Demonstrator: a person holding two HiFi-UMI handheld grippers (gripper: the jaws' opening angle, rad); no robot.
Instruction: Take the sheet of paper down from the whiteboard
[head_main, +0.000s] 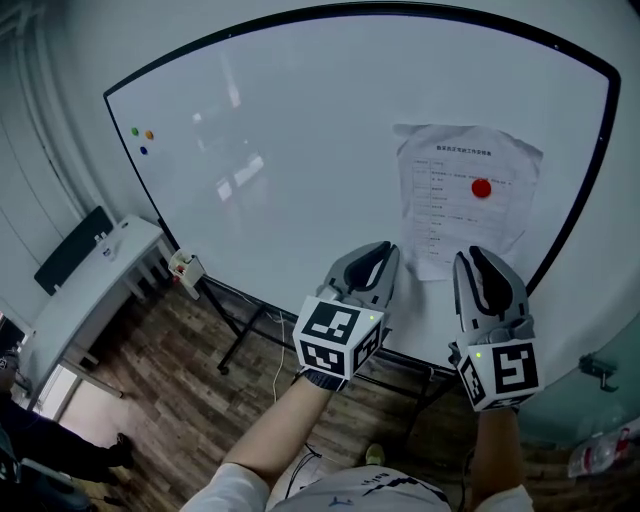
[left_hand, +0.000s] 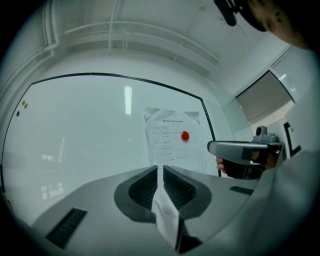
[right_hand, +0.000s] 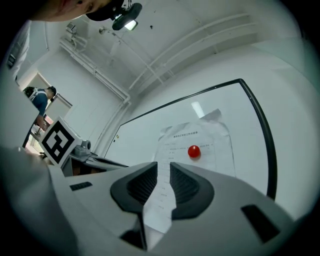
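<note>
Reach is the step in hand, by my reading. The white printed sheet of paper (head_main: 465, 195) hangs on the right part of the black-framed whiteboard (head_main: 300, 150), pinned by one small round red magnet (head_main: 481, 187) near its upper middle. Its edges look creased and stand a little off the board.

The left gripper (head_main: 372, 255) is below and to the left of the sheet, jaws drawn to a thin slit with nothing in them. The right gripper (head_main: 475, 258) points at the sheet's lower edge, jaws a narrow way apart and empty.

To do this well, I would open the left jaws, pinch a lower corner first, and only then widen the right jaws round the magnet. Otherwise the freed sheet would likely slide or tear.
</note>
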